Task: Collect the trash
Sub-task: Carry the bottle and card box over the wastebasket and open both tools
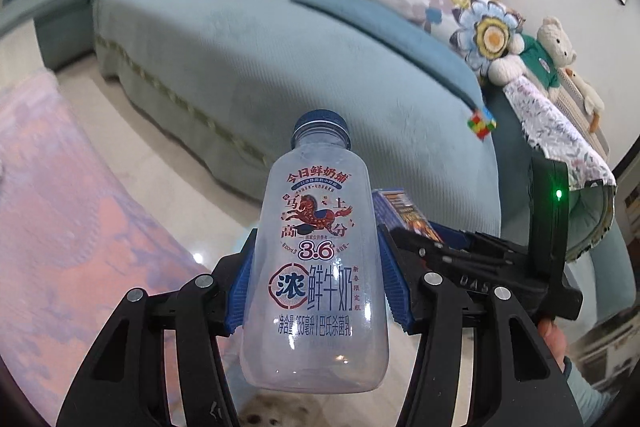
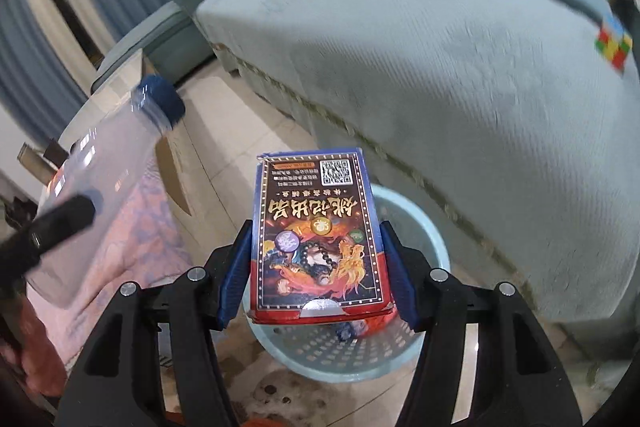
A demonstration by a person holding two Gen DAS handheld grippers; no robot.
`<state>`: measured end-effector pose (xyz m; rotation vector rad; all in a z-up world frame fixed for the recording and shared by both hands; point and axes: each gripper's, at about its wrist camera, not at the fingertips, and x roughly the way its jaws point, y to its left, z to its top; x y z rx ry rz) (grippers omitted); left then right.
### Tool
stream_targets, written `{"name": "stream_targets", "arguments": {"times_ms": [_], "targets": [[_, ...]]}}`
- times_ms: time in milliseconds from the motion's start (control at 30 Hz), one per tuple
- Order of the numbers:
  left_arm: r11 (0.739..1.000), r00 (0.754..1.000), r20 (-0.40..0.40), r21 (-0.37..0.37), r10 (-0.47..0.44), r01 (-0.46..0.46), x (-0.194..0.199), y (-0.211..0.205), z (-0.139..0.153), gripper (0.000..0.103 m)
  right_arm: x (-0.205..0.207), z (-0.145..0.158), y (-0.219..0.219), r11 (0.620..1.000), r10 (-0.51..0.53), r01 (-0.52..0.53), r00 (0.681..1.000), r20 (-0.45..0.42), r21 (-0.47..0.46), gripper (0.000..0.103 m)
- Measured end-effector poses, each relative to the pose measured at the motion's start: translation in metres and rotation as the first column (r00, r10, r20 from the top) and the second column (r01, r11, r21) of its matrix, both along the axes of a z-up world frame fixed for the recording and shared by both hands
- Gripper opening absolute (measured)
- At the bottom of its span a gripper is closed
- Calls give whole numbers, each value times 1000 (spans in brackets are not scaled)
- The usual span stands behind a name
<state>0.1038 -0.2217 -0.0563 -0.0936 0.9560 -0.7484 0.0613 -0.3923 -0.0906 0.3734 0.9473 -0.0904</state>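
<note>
- While my right hand-held gripper (image 2: 318,259) clamps the card box (image 2: 320,239) directly above the blue waste basket (image 2: 424,227), I'm positioned to drop it.
- My left hand-held gripper (image 1: 316,283) grips the empty milk bottle (image 1: 316,267) alongside, waiting its turn.

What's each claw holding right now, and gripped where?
Left claw: empty clear milk bottle, pads on its lower body sides, cap up. Right claw: printed card box, clamped on its long side edges, above the blue basket.

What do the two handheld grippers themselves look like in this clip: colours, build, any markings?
Both the left gripper and right gripper have black plastic linkage arms with silver rivets and blue ribbed finger pads. The right gripper's black body, seen from the left wrist camera, carries a lit green LED.
</note>
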Motion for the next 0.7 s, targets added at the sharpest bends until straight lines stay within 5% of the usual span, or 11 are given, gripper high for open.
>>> {"name": "stream_targets", "arguments": {"times_ms": [433, 700], "targets": [[998, 998, -23, 18, -55, 56, -1, -12, -14, 59, 2, -36, -10, 999, -43, 45, 994, -97, 18, 58], [998, 998, 1, -20, -58, 58, -8, -8, -4, 59, 0, -21, -10, 999, -35, 34, 998, -51, -7, 58]]}}
